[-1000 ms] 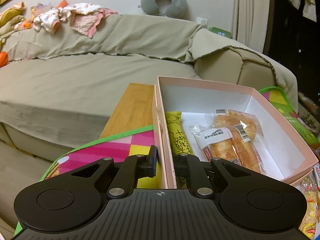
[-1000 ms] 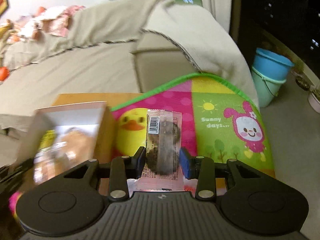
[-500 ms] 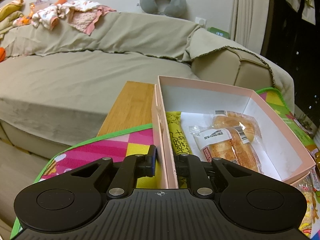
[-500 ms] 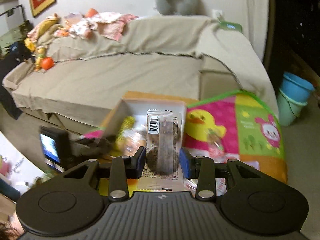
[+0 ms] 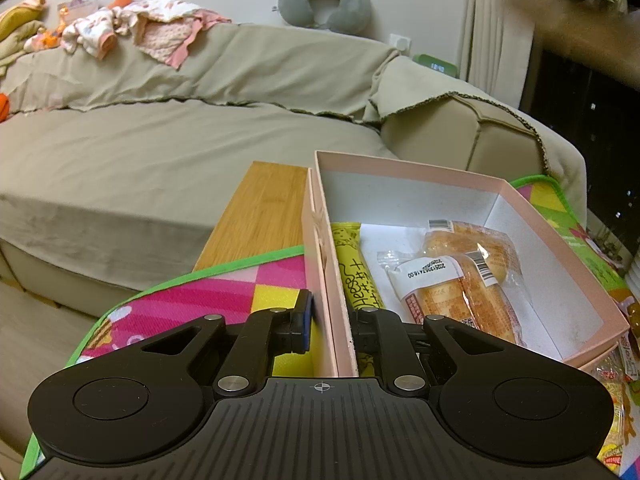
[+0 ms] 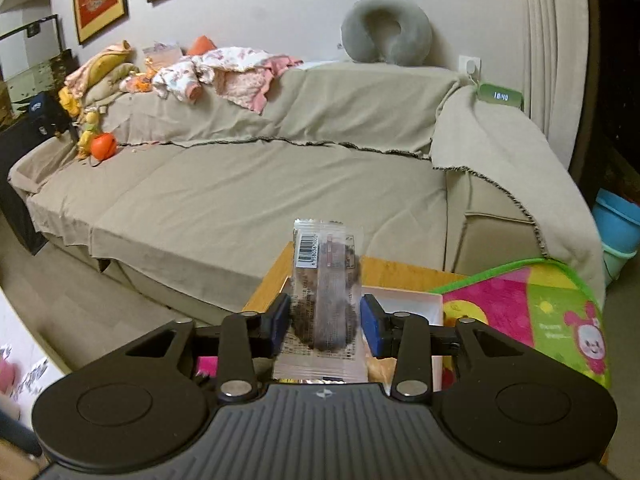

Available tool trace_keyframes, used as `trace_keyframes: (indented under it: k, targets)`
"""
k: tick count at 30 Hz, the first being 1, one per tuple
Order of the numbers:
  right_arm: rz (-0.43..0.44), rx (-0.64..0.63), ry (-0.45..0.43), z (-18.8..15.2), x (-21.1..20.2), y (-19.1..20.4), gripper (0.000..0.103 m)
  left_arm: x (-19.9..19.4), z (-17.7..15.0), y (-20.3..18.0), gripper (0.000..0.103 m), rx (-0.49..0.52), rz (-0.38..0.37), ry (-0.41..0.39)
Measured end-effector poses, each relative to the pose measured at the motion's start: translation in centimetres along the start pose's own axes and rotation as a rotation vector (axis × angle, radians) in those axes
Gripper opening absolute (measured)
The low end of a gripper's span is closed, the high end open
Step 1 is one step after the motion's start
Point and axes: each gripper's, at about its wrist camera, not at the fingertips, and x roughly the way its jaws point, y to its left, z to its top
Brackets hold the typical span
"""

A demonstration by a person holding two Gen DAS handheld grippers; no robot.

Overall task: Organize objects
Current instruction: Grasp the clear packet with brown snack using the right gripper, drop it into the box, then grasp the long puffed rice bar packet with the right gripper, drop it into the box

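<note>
My left gripper (image 5: 330, 330) is shut on the left wall of a pink cardboard box (image 5: 516, 196), one finger outside and one inside. The box holds a yellow snack stick (image 5: 354, 268) and two wrapped bread rolls (image 5: 460, 280). My right gripper (image 6: 325, 322) is shut on a clear packet of dark snack (image 6: 325, 284), held upright above the box's far end (image 6: 404, 300). A blurred shape (image 5: 580, 28) at the top right of the left wrist view is probably the right hand and its gripper.
The box sits on a colourful play mat (image 5: 224, 296) over a wooden table (image 5: 264, 212). A beige sofa (image 6: 260, 188) with clothes and a grey neck pillow (image 6: 386, 32) stands behind. More snack packets (image 5: 618, 384) lie right of the box. Blue buckets (image 6: 618, 228) stand at the far right.
My right gripper has carried the dark snack packet leftwards from the mat to above the box and tilted up toward the sofa. My left gripper has kept its hold on the box wall.
</note>
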Motion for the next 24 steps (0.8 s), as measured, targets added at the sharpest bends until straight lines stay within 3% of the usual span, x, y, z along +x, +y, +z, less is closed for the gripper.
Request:
trace_keyframes:
  k: [3, 7, 24]
  targets:
    - [-0.031, 0.007, 0.006, 0.2, 2.2, -0.1, 0.048, 0.0, 0.0, -0.1, 0.015, 0.002, -0.003, 0.0]
    - [0.004, 0.063, 0.059, -0.8, 3.2, -1.4, 0.054, -0.1, -0.1, -0.1, 0.015, 0.004, -0.004, -0.001]
    - [-0.089, 0.089, 0.127, -8.6, 2.4, -7.3, 0.061, -0.1, 0.0, 0.0, 0.015, 0.006, -0.003, -0.005]
